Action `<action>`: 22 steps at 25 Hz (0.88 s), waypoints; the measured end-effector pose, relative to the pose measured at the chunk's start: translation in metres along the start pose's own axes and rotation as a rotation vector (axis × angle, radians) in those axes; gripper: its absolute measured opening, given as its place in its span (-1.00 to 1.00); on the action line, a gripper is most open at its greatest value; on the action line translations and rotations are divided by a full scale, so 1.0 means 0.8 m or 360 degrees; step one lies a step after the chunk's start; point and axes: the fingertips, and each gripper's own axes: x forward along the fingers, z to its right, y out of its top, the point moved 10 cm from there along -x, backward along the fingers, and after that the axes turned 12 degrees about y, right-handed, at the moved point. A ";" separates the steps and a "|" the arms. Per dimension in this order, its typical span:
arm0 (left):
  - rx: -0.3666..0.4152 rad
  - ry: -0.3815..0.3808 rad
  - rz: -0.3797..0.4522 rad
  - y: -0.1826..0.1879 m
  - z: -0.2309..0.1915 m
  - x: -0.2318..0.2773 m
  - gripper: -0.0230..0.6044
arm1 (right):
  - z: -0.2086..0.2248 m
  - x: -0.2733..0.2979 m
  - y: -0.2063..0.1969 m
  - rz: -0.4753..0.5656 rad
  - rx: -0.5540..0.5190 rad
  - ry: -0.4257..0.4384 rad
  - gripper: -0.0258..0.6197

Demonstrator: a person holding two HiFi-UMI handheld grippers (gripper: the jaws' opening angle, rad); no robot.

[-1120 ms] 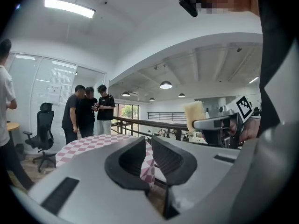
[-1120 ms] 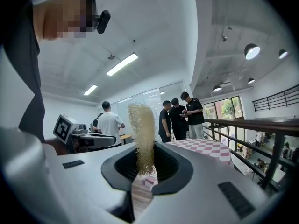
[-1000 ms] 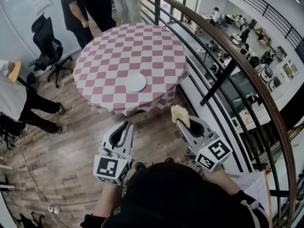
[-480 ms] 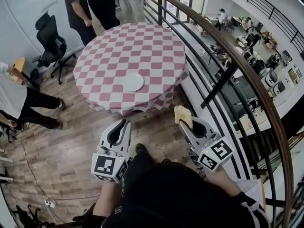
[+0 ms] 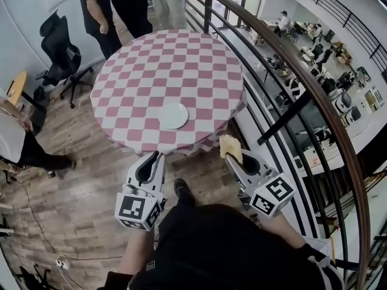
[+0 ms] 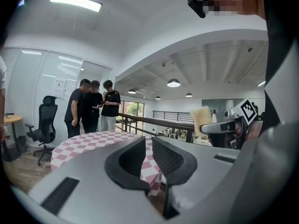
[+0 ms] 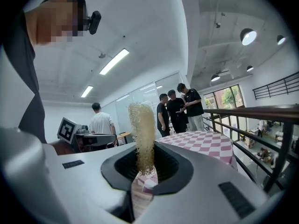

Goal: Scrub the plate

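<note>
1. Tongs first: the right tongs [image 5: 233,156] are pinched narrow on a tan scouring sponge [image 7: 142,132], which stands up out of them on edge. The left tongs [image 5: 158,156] are drawn together at the tips with nothing in them. Both are held out in front of the person, over the wooden floor [image 5: 78,180] and short of the desk.

2. I'd judge the scrubbing has not begun and this is the approach. The sponge is well apart from the plate, and neither tool reaches the desk's edge.

3. The next move calls for closing in on the desk and laying the sponge's broad face down on the plate rather than its edge. The empty left tongs would probably have to open and steady the rim, since a light plate on cloth is likely to slide under rubbing.

4. The white plate [image 5: 173,115] lies flat on the round desk [image 5: 139,59], toward its near edge and a little right of centre, alone on the pink-and-white checked cloth. It is round, shallow and plain. From here it is too small to tell whether it is soiled.

5. A dark railing [image 5: 284,71] curves past the desk's right side, and an office chair [image 5: 60,53] stands to its left. Three people [image 5: 130,2] stand together at the far side.
</note>
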 end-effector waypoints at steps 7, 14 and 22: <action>-0.0029 -0.0016 -0.0003 0.016 -0.081 0.079 -0.77 | 0.052 0.111 0.032 -0.0039 0.0013 0.0001 -0.74; -0.0090 -0.0029 -0.0027 0.014 -0.156 0.132 -0.77 | 0.075 0.222 0.040 -0.0143 0.0079 0.0061 -0.74; -0.0141 -0.0033 -0.0103 0.007 -0.191 0.172 -0.77 | 0.100 0.271 0.036 -0.0220 0.0159 0.0073 -0.74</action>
